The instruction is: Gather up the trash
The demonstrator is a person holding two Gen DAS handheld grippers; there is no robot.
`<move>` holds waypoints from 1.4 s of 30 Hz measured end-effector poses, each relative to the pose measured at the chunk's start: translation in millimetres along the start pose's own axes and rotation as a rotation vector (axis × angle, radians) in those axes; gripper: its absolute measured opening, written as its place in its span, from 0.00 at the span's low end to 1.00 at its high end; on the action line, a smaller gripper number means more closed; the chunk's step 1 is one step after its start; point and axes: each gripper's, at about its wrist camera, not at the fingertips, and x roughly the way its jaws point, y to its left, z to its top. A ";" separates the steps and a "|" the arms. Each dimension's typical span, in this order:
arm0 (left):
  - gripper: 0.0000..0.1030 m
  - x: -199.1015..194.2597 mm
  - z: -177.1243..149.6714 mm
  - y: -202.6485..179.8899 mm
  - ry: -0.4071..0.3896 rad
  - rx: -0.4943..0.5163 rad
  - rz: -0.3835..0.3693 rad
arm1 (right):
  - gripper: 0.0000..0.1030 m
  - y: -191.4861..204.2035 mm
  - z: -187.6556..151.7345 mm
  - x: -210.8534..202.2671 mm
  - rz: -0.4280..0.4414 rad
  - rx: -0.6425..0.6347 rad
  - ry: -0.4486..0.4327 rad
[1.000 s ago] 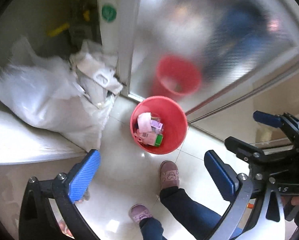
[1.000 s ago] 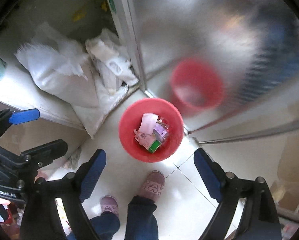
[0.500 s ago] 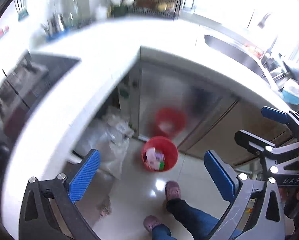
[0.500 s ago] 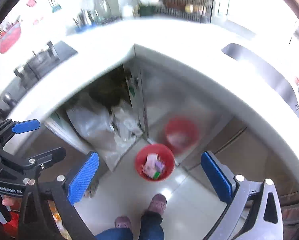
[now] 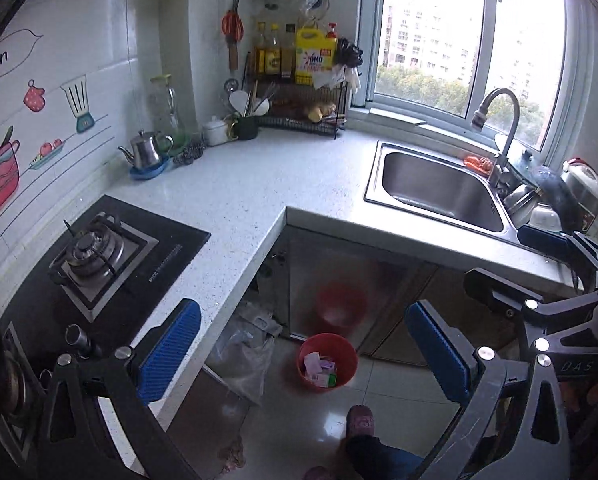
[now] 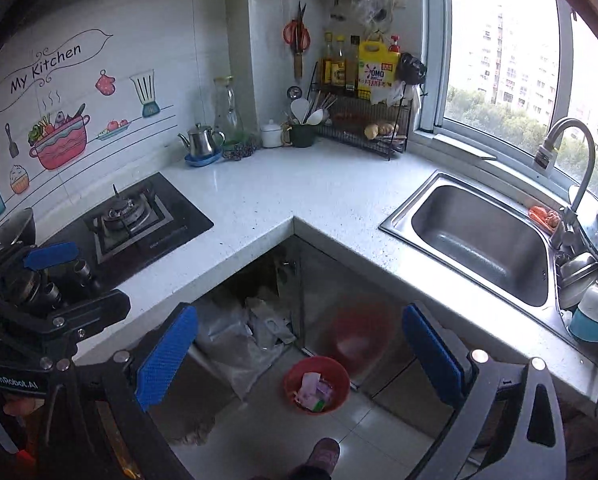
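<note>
Trash bin (image 5: 327, 361) beside countertop edge (image 5: 255, 272)

Bright daylight from the window (image 5: 451, 44); dim under-counter shadow; sharp focus; fisheye-bent, dark-vignetted edges

You are looking at a speckled, matt stone-like countertop (image 6: 339, 196) meeting a brushed stainless-steel sink (image 6: 479, 236) and a glossy black glass hob (image 6: 139, 220). Glossy floor tiles (image 6: 283, 436) are reflecting light beneath a smooth red plastic bin (image 6: 316, 384) holding paper scraps (image 6: 313, 388). Your grippers are showing ribbed blue pads (image 5: 169, 356) on matt black frames. Crinkled plastic bags (image 6: 235, 336) are lying under the counter.
</note>
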 end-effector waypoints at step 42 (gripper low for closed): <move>1.00 -46.4 -10.6 2.2 -0.046 -0.001 0.086 | 0.99 8.9 -0.2 -35.5 0.042 -0.014 -0.027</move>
